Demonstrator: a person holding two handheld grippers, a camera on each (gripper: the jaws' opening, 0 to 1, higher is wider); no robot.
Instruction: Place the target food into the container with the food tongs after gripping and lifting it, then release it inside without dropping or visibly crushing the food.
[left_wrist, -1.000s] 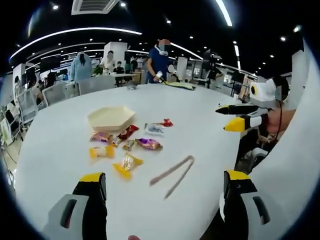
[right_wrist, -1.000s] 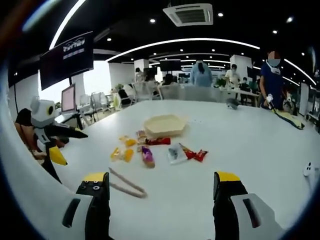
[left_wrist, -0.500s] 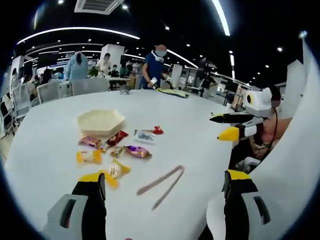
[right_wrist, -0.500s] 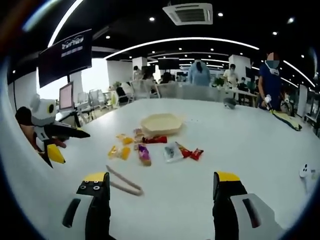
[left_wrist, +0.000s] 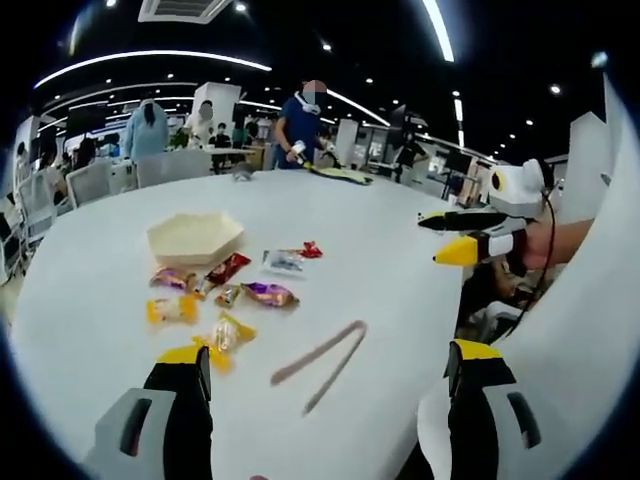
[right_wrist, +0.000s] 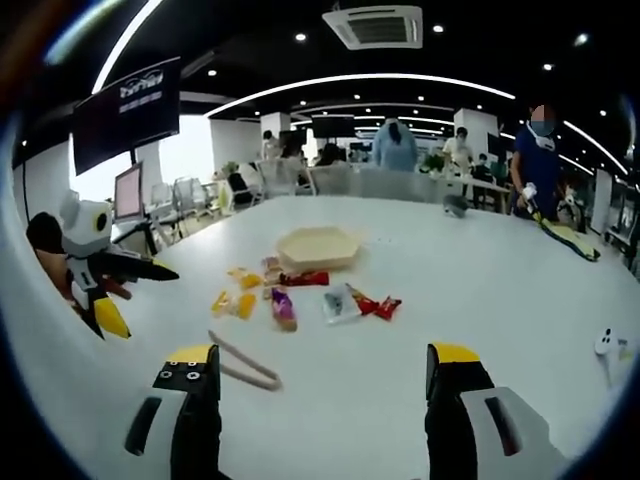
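Little has changed: both views have only drifted, and the food tongs (left_wrist: 322, 353) lie untouched on the table (left_wrist: 380, 250) at lower centre. Left tool (left_wrist: 330, 400) and right tool (right_wrist: 325, 395) gape, released — grasping nothing. Wrapped snacks (right_wrist: 285, 295) (still scattered) sit just beside the hexagonal container (right_wrist: 320, 247), so gripping hasn't begun.

Brownish food tongs (left_wrist: 322, 350) lie flat, lower centre; wrapped snacks (left_wrist: 222, 295) scatter mid-left below the empty cream hexagonal container (left_wrist: 195, 237).
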